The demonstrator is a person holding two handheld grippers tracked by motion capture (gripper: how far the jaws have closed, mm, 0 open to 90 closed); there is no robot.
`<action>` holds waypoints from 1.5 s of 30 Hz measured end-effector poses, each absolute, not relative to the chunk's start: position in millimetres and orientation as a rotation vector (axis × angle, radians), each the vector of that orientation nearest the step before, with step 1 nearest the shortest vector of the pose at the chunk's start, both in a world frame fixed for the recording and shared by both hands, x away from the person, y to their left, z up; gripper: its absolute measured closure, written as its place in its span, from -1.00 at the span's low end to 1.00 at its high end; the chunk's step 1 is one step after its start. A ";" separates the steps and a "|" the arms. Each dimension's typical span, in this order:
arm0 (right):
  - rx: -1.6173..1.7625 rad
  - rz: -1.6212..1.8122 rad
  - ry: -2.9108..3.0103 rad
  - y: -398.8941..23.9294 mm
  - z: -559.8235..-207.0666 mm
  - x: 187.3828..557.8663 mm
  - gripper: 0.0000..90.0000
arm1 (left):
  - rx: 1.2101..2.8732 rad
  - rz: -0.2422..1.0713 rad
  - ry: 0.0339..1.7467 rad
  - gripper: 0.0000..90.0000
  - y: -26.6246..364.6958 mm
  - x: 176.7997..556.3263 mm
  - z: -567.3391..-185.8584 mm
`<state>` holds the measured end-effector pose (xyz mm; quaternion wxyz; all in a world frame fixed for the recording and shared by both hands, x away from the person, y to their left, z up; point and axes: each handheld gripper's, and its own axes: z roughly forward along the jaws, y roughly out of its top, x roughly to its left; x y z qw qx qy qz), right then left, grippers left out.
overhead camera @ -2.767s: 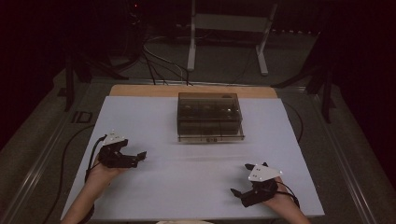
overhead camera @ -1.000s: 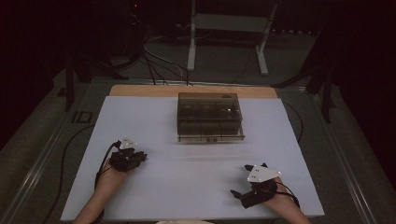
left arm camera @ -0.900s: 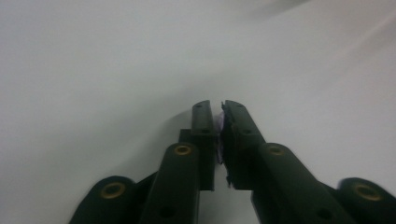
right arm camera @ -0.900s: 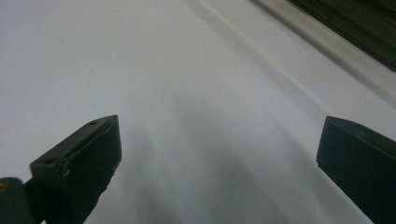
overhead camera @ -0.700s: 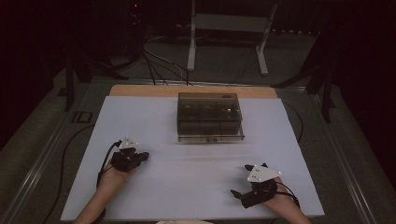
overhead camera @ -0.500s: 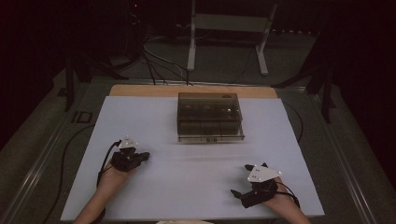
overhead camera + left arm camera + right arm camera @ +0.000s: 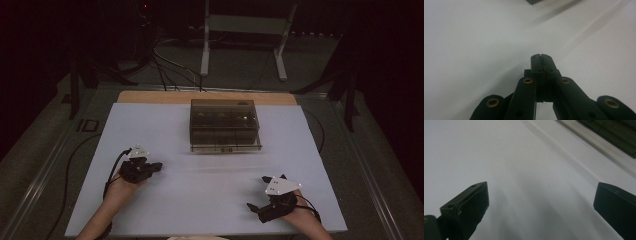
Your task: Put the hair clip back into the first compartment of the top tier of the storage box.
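Smoky translucent plastic box (image 7: 224, 125), rectangular, lidded, upright on white table (image 7: 150, 125)

Left gripper (image 7: 159, 166): low over the worktop at the person's left; fingers (image 7: 541, 62) pressed together, nothing between them.
Left forearm: comes in from the bottom edge, angled up and to the right.
Right gripper (image 7: 258, 196): low at the right, pointing left; fingers (image 7: 467, 205) spread wide, nothing between them.
Right hand (image 7: 295, 215): wrapped around the gripper's body.
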<state>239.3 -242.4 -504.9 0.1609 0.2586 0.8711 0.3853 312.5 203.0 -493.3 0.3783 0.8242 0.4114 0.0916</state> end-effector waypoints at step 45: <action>0.738 1.100 2.493 -243.0 -505.1 239.0 -0.99 | 2.103 0.196 0.946 1.00 183.8 322.8 -453.1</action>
